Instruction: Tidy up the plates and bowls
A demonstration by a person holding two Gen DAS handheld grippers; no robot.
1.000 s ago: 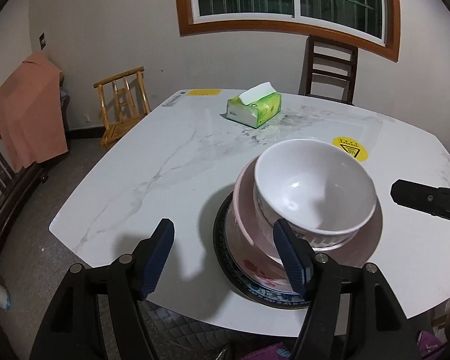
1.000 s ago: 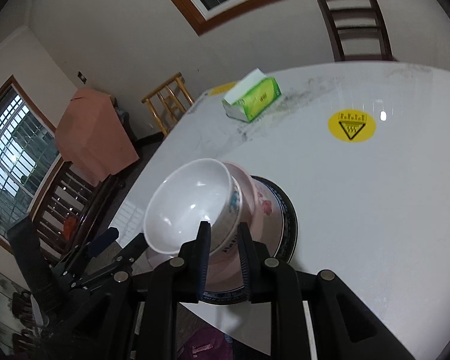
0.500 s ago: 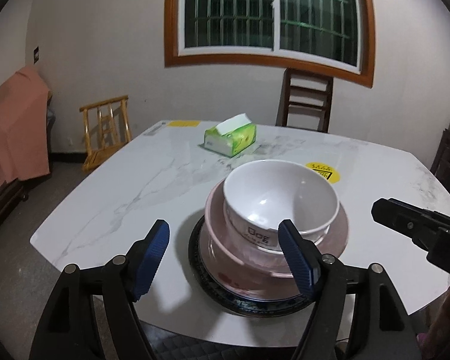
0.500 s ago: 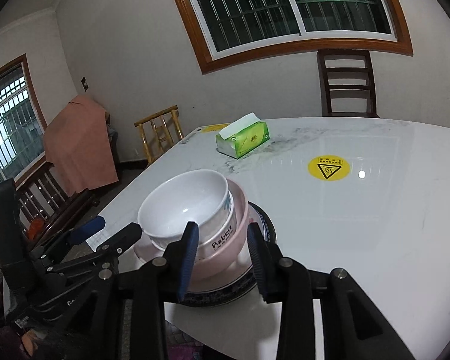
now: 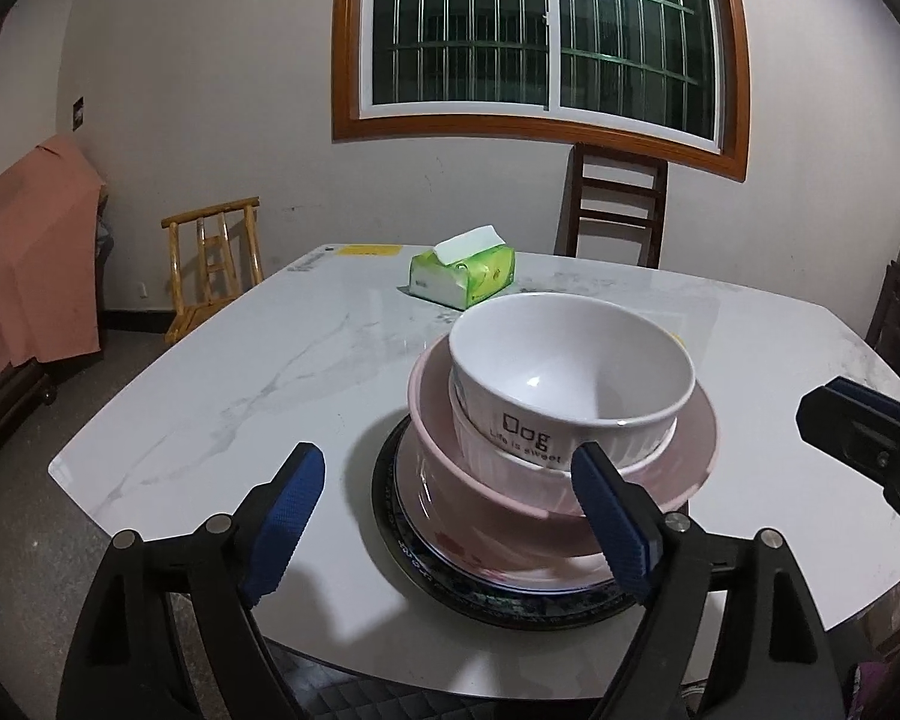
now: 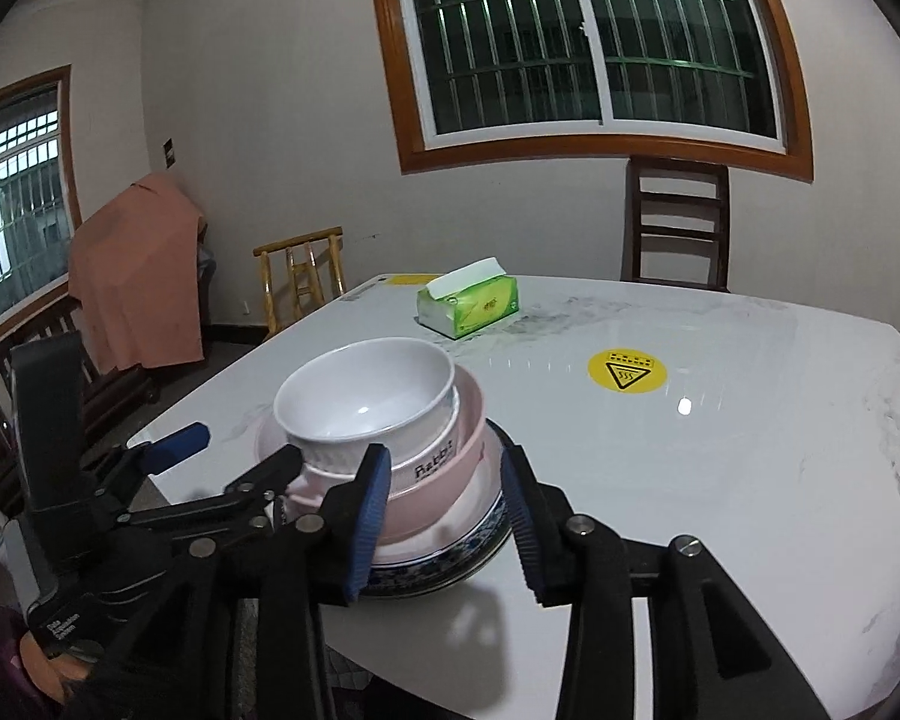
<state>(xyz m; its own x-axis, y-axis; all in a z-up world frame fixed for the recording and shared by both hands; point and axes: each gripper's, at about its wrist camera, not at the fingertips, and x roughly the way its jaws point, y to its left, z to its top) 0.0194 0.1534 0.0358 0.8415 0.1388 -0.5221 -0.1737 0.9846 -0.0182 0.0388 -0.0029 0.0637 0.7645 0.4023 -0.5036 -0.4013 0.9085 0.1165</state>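
The right gripper [image 6: 441, 507] lets go of the round white bowl [image 6: 369, 405]; its jaws have just been opening. The left gripper [image 5: 447, 519] opens wider too.

One white ceramic bowl [image 5: 570, 372] on top, one ribbed white bowl [image 5: 582, 456] under it, one pink bowl [image 5: 486, 480], one blue-patterned plate [image 5: 480, 576], one green tissue pack [image 5: 462, 276], two wooden chairs.

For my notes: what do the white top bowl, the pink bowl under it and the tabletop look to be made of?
White bowl: glossy glazed ceramic or melamine; sharp highlights, printed lettering, ribbed lower wall. The look leaves it open.
Pink bowl: the same smooth kind, softer sheen, thin even rim.
Tabletop: polished marble or marble-look slab; grey veining and mirror-like reflections of the lamp.
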